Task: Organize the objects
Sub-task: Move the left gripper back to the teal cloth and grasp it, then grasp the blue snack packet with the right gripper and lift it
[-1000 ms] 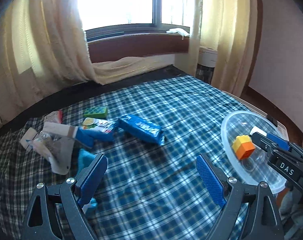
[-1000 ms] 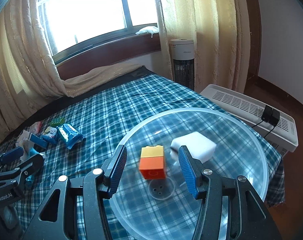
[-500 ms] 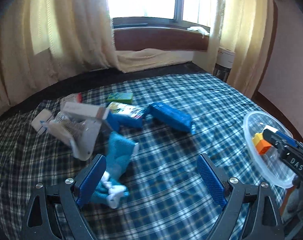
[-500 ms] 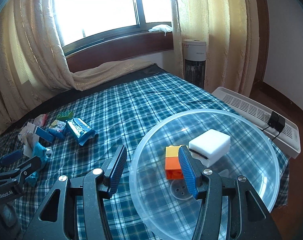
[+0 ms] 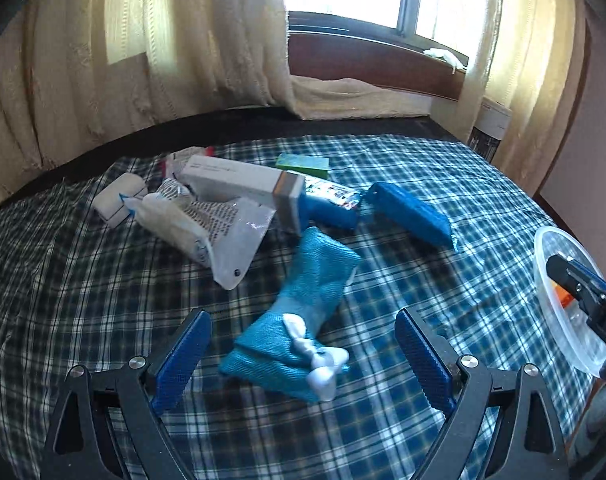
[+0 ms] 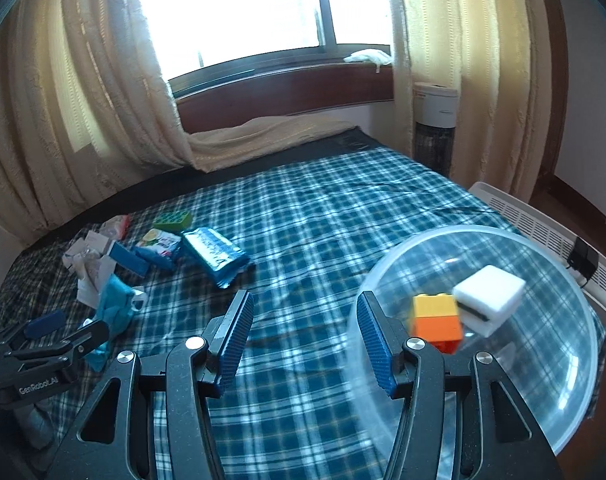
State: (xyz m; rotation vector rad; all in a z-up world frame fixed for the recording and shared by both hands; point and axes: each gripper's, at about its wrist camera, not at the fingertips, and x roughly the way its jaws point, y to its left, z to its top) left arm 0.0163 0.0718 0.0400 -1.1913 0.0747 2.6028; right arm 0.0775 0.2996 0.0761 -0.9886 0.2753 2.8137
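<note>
Left gripper [image 5: 303,354], seen from its own wrist camera, stands wide apart and empty above a plaid bedsheet [image 5: 443,184]. A teal pouch [image 5: 303,312] with a white bow [image 5: 317,356] lies flat on the sheet between the two blue pads, which touch nothing. The pouch's long axis runs from about 7 o'clock to 1 o'clock, bow end nearest the camera, plain end pointing away toward the pile. That pile sits from 10 to 12 o'clock: a white box [image 5: 239,180], a clear packet [image 5: 223,232], a blue wrapper [image 5: 411,216] and a green block [image 5: 303,165]. At 3 o'clock, part of a clear bowl [image 5: 551,300] shows behind the other tool.

To grasp the pouch well, I judge the hand should roll so the pads cross the pouch's short width, then descend and close on the fuller middle, not the bow.

Right gripper [image 6: 303,340], seen from its own camera, is half open and holds nothing; only sheet lies between its pads. The bowl [image 6: 543,420] sits at 4 o'clock with an orange-and-yellow block [image 6: 437,322] and a white block [image 6: 489,300] inside, touching each other. The pouch [image 6: 113,308] lies at 9 o'clock, just beyond the left gripper [image 6: 63,336], well apart from the bowl.
</note>
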